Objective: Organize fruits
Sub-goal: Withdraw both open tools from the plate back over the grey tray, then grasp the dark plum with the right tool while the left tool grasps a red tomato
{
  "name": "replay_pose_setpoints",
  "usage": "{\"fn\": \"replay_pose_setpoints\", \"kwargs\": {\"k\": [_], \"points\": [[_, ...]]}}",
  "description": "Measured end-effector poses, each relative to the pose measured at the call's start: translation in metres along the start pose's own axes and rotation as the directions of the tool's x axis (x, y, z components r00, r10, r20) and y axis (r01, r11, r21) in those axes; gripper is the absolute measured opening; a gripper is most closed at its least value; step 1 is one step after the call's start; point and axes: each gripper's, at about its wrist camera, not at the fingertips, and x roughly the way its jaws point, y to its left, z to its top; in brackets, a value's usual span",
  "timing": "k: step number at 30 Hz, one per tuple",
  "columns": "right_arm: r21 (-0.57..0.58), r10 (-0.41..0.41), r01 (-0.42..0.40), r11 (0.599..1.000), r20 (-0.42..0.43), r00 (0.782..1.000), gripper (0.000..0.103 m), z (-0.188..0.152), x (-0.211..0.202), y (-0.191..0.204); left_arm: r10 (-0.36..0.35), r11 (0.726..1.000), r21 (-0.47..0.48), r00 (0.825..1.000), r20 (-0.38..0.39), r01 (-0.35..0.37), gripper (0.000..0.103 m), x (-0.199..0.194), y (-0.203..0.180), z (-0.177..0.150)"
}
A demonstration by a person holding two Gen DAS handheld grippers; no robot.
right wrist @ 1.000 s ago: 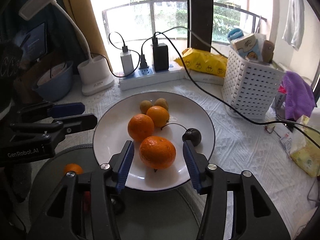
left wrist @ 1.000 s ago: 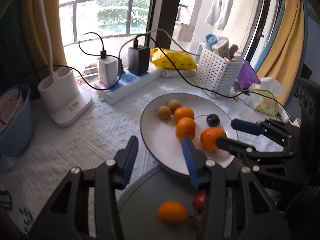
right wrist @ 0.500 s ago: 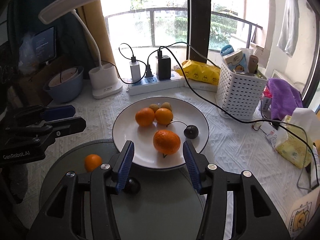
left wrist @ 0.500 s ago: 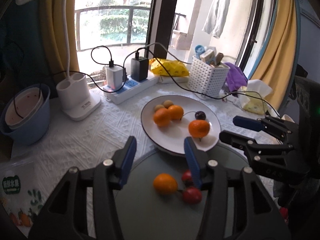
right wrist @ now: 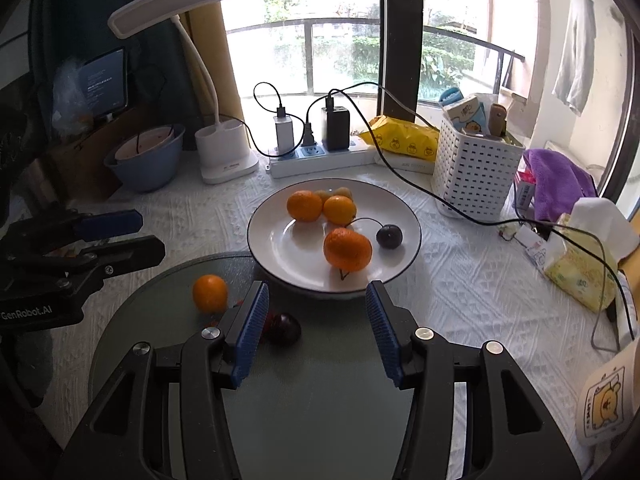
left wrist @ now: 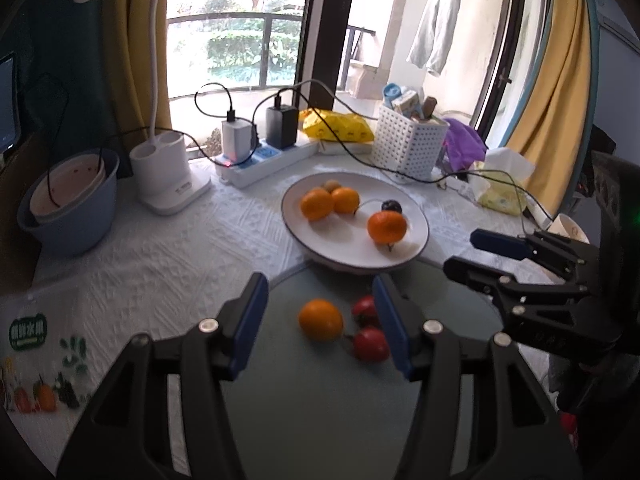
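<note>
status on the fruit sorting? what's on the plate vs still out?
Done: three oranges, two small yellowish fruits and a dark plum sit on the white plate. In hand: nothing; left gripper and right gripper are open and empty. Left: one orange, two red fruits and a dark fruit on the grey mat.

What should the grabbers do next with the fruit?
Probably lower the open left gripper onto the orange on the grey mat and close on it. It lies apart from the three oranges already on the white plate, and both grippers hold nothing.
</note>
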Motion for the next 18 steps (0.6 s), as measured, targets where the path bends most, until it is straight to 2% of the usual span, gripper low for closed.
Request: {"fn": "replay_pose_setpoints", "kwargs": {"k": [6, 18], "points": [[0.033, 0.035, -0.035, 0.999, 0.005, 0.999, 0.054, -0.018, -0.006, -0.005, 0.030, 1.000, 0.007, 0.999, -0.022, -0.030, 0.056, -0.005, -0.010, -0.015], [0.036, 0.110, -0.108, 0.993, -0.056, 0.992, 0.054, -0.035, 0.016, -0.006, 0.032, 0.997, -0.064, 0.994, -0.101, -0.038, 0.056, 0.014, -0.020, -0.038]]}}
